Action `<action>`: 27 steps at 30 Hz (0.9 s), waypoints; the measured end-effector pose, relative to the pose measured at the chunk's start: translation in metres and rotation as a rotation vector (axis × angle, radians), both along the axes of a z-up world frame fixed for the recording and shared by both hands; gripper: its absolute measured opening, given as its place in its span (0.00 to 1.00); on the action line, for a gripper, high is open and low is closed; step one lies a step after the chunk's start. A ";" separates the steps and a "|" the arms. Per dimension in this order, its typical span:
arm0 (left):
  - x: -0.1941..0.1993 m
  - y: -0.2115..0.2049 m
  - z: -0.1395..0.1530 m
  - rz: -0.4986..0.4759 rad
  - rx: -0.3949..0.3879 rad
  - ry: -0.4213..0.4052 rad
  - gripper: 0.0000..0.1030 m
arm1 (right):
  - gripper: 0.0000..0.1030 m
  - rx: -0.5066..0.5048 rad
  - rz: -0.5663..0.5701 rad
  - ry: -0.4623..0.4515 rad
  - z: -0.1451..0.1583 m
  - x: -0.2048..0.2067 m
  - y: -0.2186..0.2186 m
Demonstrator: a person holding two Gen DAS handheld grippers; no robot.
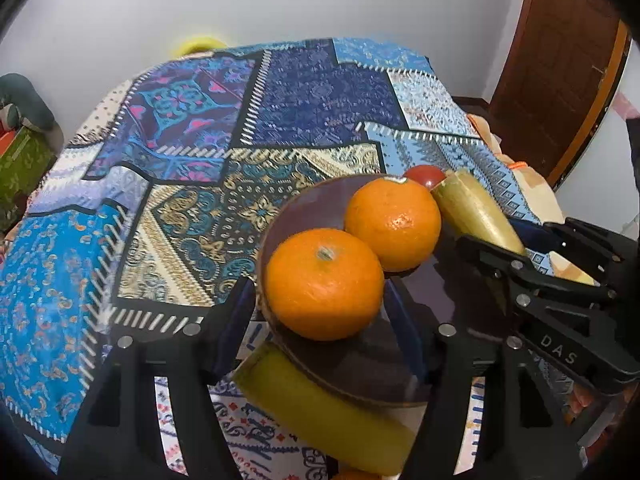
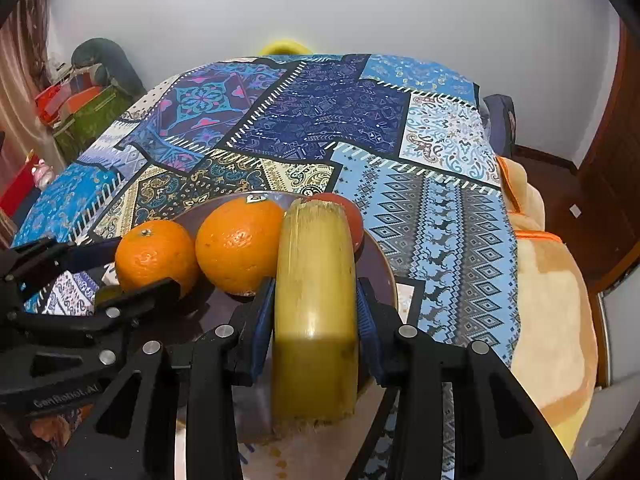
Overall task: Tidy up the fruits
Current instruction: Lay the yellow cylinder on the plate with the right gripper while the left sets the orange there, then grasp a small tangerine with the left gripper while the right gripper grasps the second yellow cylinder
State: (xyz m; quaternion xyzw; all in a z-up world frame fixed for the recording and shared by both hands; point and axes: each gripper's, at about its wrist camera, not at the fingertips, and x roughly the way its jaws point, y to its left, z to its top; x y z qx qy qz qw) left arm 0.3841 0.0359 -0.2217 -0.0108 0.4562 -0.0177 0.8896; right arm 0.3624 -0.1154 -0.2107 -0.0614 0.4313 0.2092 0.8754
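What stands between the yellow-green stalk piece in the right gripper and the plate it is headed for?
Nothing visible blocks it. The right gripper is shut on the stalk piece, already over the plate. Two oranges lie to its left and a tomato sits behind its far end.

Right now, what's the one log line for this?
right gripper: shut on banana | left gripper: open around orange | plate: two oranges

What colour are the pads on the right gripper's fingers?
Blue pads on black fingers, pressing the yellow-green banana piece. Clearest in the right wrist view.
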 end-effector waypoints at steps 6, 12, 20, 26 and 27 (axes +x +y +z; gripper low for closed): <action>-0.020 0.004 0.023 0.006 0.005 -0.042 0.69 | 0.36 -0.007 0.017 -0.008 0.009 -0.016 -0.007; -0.047 0.012 0.035 0.011 0.010 -0.031 0.69 | 0.36 0.007 0.042 -0.030 0.024 -0.037 -0.007; -0.084 0.016 0.026 0.036 -0.023 0.038 0.72 | 0.36 0.017 0.080 -0.049 0.039 -0.077 -0.009; -0.112 0.005 0.005 0.026 -0.004 0.093 0.72 | 0.36 0.051 0.097 -0.028 0.039 -0.100 -0.010; -0.115 0.004 0.002 0.024 -0.002 0.100 0.72 | 0.36 0.058 0.106 -0.021 0.038 -0.104 -0.009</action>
